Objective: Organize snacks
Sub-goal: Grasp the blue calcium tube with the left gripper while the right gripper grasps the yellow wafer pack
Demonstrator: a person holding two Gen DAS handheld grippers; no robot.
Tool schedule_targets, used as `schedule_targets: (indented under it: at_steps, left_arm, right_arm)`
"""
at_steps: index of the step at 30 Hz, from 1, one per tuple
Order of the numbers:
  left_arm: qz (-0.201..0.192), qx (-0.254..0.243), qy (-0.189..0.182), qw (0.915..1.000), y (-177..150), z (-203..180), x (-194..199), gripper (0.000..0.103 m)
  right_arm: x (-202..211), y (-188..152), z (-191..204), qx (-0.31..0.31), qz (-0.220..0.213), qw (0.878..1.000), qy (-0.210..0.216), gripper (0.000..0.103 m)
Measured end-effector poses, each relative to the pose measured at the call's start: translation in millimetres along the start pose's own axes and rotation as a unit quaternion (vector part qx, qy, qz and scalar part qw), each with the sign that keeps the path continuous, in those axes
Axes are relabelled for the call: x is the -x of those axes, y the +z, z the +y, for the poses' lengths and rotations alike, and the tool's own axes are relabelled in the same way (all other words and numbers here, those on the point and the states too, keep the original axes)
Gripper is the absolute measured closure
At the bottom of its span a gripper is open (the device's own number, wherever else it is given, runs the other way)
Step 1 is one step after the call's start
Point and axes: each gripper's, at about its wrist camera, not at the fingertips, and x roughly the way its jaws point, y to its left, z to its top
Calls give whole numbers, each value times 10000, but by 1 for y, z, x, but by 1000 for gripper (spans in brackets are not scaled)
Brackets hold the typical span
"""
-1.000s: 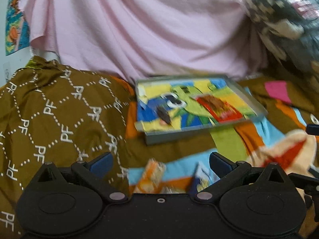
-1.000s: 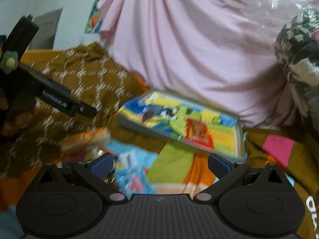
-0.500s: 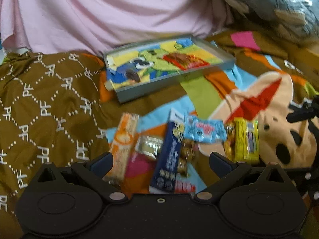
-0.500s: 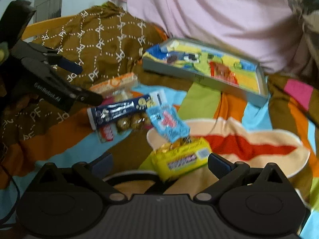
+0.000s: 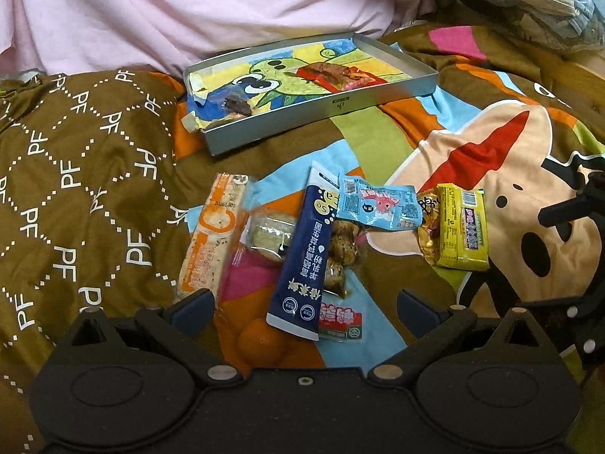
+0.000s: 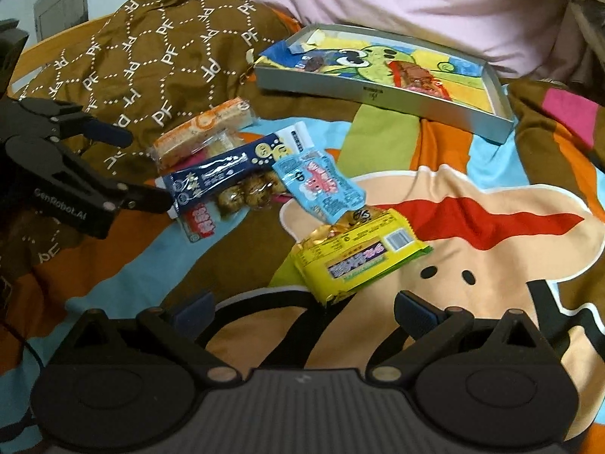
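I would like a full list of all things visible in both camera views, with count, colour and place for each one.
tray: 1, grey with cartoon lining, far end of blanket
orange packet: 1, orange-white, leftmost in snack row
clear-wrapped cake: 1, pale, beside orange packet
navy packet: 1, dark blue, middle, lying over brown-ball snack
brown-ball snack: 1, clear bag with red label
light blue packet: 1, blue-pink, right of navy packet
gold packet: 1, partly under yellow packet
yellow packet: 1, nearest right gripper
blanket: 1, multicoloured cartoon
brown cloth: 1, PF pattern, left
pink cloth: 1, behind
left gripper: jaws open
right gripper: jaws open
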Motion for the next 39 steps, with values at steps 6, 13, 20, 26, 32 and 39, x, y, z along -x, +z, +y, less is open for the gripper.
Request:
schedule_targets:
  at_steps: [6,13,20,26,32,39]
  left_arm:
    - [68,45,-4,10000,0,0,-5,1]
    - [79,81,44,9999,2,3,-12,1]
    - [30,112,133,9998,11,5,-23,1]
    - [-33,48,230,9997,14,3,-34,1]
    - [-84,-364,480,9981,16,-3,-49,1]
    - [-3,-856,657,9942,17,-11,-66,9]
  right_arm:
    - [-6,-1,0,-75,149,9998,48,0]
    - [-12,-2,-3,-165,254,9995,34,0]
    - [-16,3,-9,-256,200,9995,-8,0]
    - [-19,12,-17,-419,95,9991,-46,0]
    - [-28,20,-28,-688,122,9975,-108,0]
    - [-41,30,-44,-1179,146,9929,21,9]
